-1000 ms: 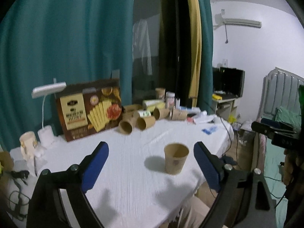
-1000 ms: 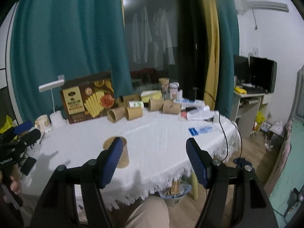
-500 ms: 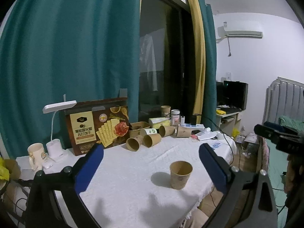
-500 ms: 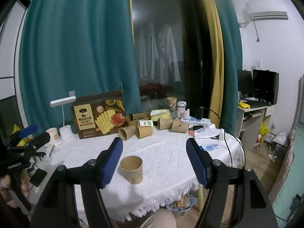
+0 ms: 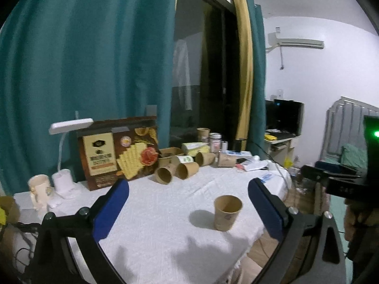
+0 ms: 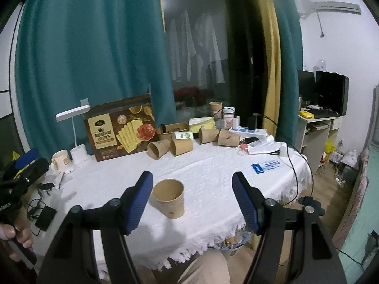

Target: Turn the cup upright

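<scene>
A brown paper cup [image 5: 227,213] stands upright, mouth up, on the white tablecloth [image 5: 161,217]; it also shows in the right wrist view [image 6: 169,198]. My left gripper [image 5: 188,210] is open and empty, held back from the cup, which sits toward its right finger. My right gripper [image 6: 193,201] is open and empty, above the table's near edge, with the cup close to its left finger. Neither gripper touches the cup.
Several paper cups [image 6: 169,147] lie on their sides at the back of the table next to a cracker box [image 6: 122,130]. A white desk lamp [image 6: 75,127], a mug [image 6: 60,162], cables and a power strip [image 6: 248,131] are around the table's edges.
Both grippers have shifted a little relative to the table. The cup stands upright in the same place. Both grippers stay open.
</scene>
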`<state>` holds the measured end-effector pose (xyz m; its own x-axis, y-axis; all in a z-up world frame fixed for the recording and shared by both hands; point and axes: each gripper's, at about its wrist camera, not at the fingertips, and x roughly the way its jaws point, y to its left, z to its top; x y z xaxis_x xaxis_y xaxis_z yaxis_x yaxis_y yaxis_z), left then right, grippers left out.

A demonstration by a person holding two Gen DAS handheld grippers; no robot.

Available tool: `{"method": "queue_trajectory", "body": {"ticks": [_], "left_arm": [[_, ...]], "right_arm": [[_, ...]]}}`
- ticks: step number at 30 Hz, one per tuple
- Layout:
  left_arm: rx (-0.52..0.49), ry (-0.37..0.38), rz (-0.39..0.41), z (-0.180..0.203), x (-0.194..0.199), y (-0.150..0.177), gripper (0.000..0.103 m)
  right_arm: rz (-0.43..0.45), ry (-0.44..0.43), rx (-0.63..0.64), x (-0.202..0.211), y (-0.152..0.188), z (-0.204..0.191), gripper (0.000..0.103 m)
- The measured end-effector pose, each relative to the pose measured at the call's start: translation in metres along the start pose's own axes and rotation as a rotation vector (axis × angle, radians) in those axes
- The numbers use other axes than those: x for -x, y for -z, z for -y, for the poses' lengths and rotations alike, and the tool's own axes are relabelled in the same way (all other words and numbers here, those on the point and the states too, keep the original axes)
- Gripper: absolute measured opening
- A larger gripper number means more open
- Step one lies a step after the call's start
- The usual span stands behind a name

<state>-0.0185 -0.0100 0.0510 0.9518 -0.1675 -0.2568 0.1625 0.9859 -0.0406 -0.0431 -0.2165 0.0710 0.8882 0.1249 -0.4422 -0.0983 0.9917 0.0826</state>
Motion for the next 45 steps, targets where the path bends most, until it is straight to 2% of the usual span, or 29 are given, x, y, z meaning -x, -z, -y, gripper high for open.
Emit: {"method": "queue_trajectory", "body": {"ticks": [3, 14, 45], "left_arm": [[0.002, 0.025, -0.013, 0.0005, -0.0042, 0.0026, 0.101], [0.006, 0.035, -0.016, 0.0041, -0.0052, 0.0059, 0.101], [0.033, 0.014, -0.033, 0.0020, -0.0076, 0.0054, 0.101]], "right_arm": [[0.002, -0.014, 0.004, -0.0013, -0.0003, -0.0013, 0.067], [-0.005, -0.013, -0.003, -0.0048, 0.0013, 0.0023, 0.067], [-0.006, -0.011, 0.006, -0.0041, 0.0029, 0.0055, 0.067]]}}
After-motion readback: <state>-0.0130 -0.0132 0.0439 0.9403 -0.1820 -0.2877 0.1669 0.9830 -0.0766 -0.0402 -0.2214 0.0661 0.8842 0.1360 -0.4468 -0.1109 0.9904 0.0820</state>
